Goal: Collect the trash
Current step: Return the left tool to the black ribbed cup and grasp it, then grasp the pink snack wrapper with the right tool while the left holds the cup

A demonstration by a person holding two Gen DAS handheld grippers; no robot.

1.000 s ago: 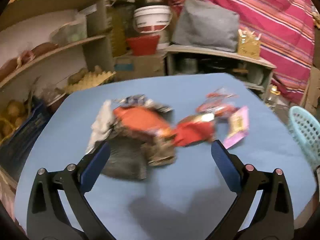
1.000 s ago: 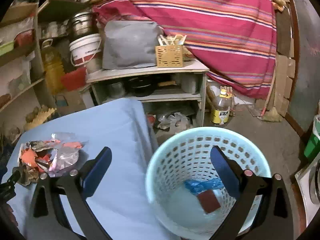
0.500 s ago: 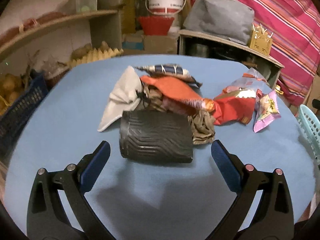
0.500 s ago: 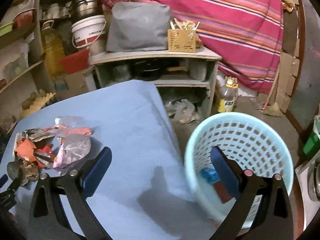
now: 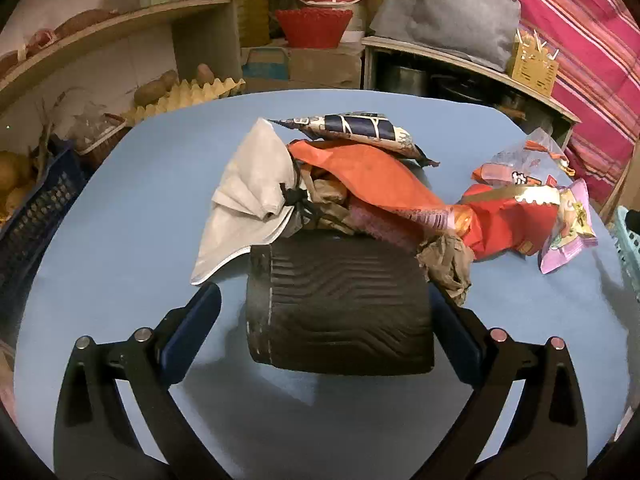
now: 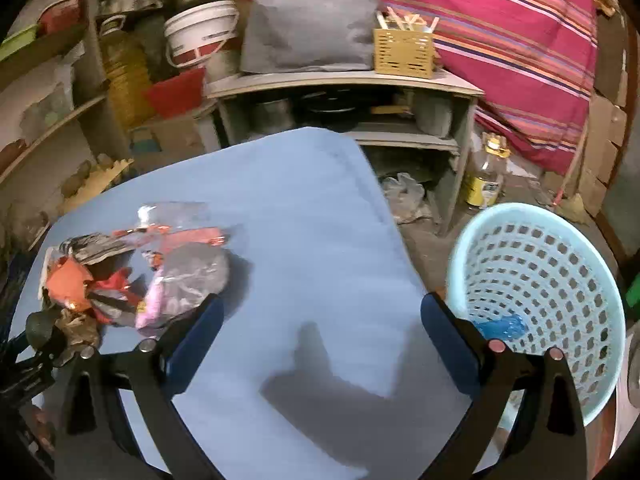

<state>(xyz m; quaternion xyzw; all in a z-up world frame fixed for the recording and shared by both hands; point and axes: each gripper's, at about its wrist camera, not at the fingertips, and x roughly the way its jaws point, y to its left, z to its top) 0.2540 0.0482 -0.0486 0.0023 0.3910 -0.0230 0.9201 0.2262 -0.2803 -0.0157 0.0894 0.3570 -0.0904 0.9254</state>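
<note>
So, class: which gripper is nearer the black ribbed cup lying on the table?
Left. The left gripper straddles the cup, fingers closing. The right gripper hangs over bare table beside the basket.

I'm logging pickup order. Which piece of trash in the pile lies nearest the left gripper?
The black ribbed cup, lying on its side between the left gripper's closing jaws; the wrappers and white cloth lie beyond it.

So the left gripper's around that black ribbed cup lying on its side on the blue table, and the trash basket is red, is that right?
Not quite: the basket is light blue, not red, as the right wrist view shows. The rest holds: the left gripper, its jaws closing, straddles the black ribbed cup on its side.
</note>
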